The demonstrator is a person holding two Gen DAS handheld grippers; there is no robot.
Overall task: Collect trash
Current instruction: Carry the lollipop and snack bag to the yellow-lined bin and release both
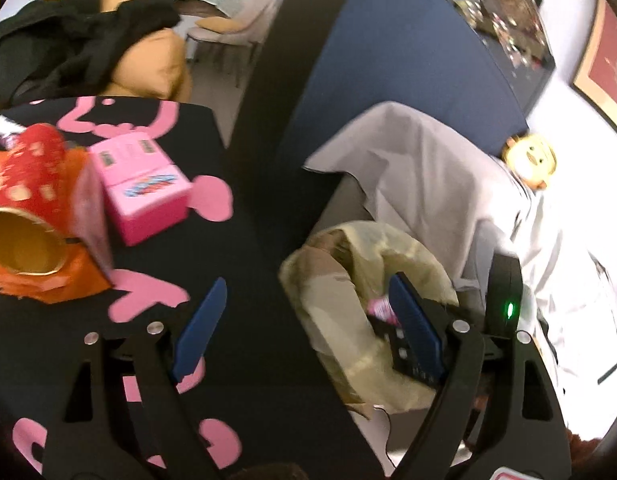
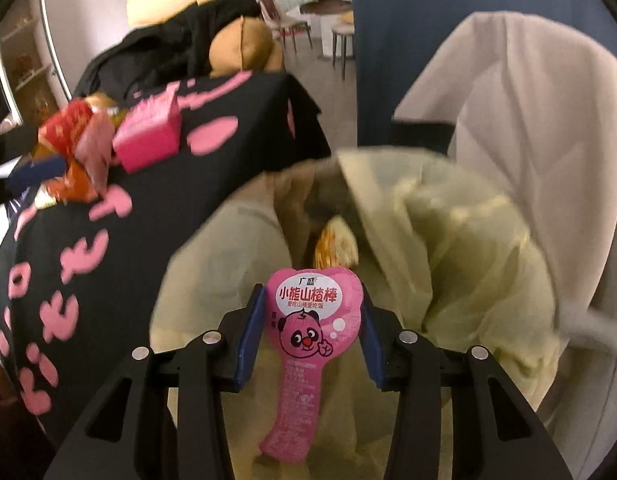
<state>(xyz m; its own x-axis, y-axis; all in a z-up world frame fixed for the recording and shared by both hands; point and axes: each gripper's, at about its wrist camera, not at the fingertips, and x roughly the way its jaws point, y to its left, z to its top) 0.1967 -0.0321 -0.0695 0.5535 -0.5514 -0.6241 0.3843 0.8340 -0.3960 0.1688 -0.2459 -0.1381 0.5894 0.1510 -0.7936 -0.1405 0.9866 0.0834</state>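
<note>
Two tools: left tool wide, empty, above the tabletop edge.
Right tool: clamps pink snack wrapper over the lined trash bin.
Handling: light, floppy, slippery film; pinch its broad head.
Left behind: red tube, pink box.

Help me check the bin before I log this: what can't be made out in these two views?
- Bin bag contents: right wrist view, folds, blur and the pink wrapper in the right gripper hide most.
- Trash pile: left wrist view, cut by the left edge, blurred.
- Left gripper: open, empty.
</note>
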